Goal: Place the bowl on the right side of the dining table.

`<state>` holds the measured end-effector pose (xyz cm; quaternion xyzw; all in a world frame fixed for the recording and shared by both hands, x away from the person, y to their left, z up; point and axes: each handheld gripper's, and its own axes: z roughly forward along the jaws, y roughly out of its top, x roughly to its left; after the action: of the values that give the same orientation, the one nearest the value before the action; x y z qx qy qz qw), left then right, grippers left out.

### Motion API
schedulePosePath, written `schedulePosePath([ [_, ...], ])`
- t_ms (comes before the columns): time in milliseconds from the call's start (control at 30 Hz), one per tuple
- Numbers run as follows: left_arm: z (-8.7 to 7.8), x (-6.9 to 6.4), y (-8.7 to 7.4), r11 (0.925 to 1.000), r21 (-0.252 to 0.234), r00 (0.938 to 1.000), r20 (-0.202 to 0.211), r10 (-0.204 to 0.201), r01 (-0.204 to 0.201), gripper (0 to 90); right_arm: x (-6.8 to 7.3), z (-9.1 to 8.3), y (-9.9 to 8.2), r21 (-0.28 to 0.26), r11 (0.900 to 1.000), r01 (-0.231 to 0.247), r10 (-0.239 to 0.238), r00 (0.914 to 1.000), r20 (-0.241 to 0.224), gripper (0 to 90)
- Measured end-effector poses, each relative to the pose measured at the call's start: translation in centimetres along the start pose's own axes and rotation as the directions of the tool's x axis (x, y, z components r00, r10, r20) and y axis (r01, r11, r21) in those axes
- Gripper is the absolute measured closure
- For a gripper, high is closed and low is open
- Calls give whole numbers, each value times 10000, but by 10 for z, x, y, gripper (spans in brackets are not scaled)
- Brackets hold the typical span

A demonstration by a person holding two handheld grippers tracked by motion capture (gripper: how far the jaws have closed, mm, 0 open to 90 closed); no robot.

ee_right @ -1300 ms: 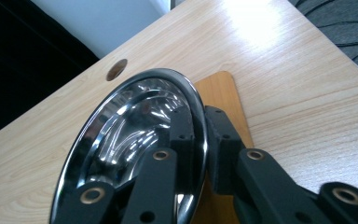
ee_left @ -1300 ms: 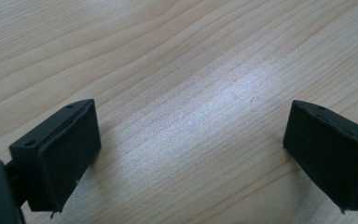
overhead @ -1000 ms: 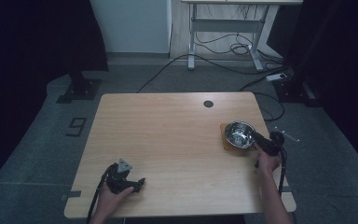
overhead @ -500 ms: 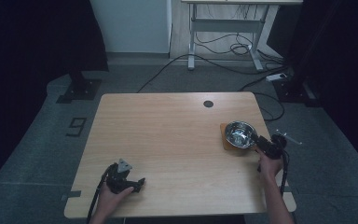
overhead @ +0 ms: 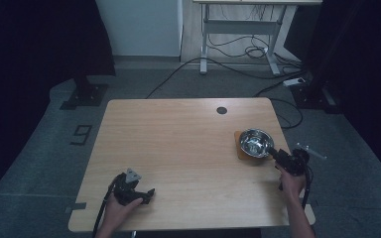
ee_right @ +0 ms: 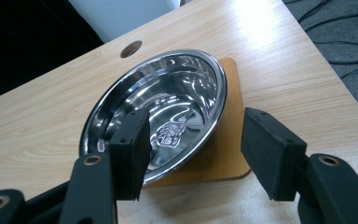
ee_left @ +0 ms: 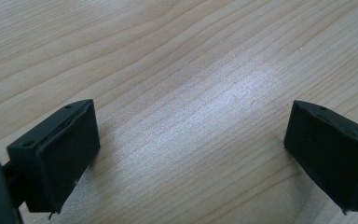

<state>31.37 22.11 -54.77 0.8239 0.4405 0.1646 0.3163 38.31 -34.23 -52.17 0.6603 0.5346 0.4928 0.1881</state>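
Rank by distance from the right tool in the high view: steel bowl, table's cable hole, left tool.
From the right tool:
1. Steel bowl, right beside it on the wooden mat, table's right edge.
2. Cable hole, toward the far edge, right of centre.
3. Left tool, across the table at the near-left corner.

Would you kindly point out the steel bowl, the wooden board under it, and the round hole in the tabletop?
steel bowl (ee_right: 177, 100): right gripper view, on its shiny inner wall.
wooden board (ee_right: 228, 149): right gripper view, on the bare part beside the bowl.
round hole (overhead: 222, 110): high view, on its dark centre.
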Motion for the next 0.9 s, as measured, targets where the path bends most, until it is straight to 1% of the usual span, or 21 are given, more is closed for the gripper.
schedulePosePath([
  [100, 0, 0, 0, 10000, 1, 10000, 0, -1, 1, 29, 0, -6, 0, 29, 10000, 14, -13, 9998, -215, 413],
  [300, 0, 0, 0, 10000, 2, 10000, 0, 3, -3, 29, 3, -9, 0, 113, 9999, 46, -42, 9994, -355, 409],
  [400, 0, 0, 0, 10000, 0, 10000, -1, 3, -3, 29, 8, -11, -2, 182, 9996, 225, -218, 9989, -404, 406],
  [467, 0, 0, 0, 10000, -2, 10000, -2, 4, -4, 29, 13, -15, -4, 219, 9989, 426, -417, 9983, -417, 404],
  [533, 0, 0, 0, 10000, -12, 10000, -2, 14, -14, 32, 20, -20, -8, 247, 9973, 689, -675, 9963, -541, 401],
  [633, -1, 0, -1, 10000, -26, 10000, -5, 23, -23, 39, 32, -27, -15, 343, 9937, 1071, -1038, 9909, -855, 394],
  [733, -1, 0, -1, 10000, -26, 10000, -7, 26, -26, 39, 47, -33, -23, 507, 9858, 1602, -1532, 9809, -1197, 388],
  [800, -1, 0, -1, 10000, -27, 10000, -6, 25, -25, 39, 57, -35, -28, 623, 9801, 1885, -1778, 9732, -1459, 384],
  [833, -1, 0, -1, 10000, -24, 10000, -2, 26, -26, 39, 64, -36, -32, 726, 9754, 2079, -1933, 9663, -1699, 381],
  [900, -1, 0, -1, 10000, -24, 10000, -3, 24, -24, 39, 77, -36, -37, 933, 9681, 2326, -2090, 9547, -2118, 378],
])
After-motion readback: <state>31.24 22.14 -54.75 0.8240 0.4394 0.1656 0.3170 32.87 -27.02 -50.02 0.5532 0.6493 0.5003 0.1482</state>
